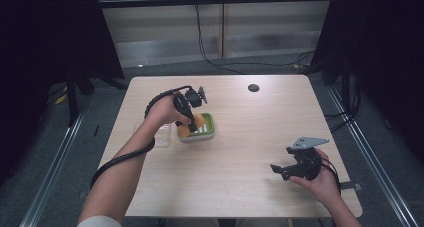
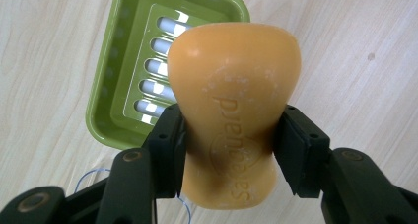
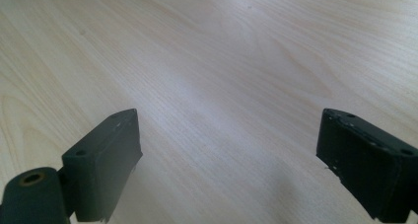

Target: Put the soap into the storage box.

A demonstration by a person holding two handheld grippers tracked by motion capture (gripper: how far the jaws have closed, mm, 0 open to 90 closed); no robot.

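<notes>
The left tongs clamp the orange soap bar above the green soap dish; the right tongs gape wide.

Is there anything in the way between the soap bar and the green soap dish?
Nothing visible. The left tool holds the soap bar just above the green soap dish, whose slotted tray is bare.
</notes>
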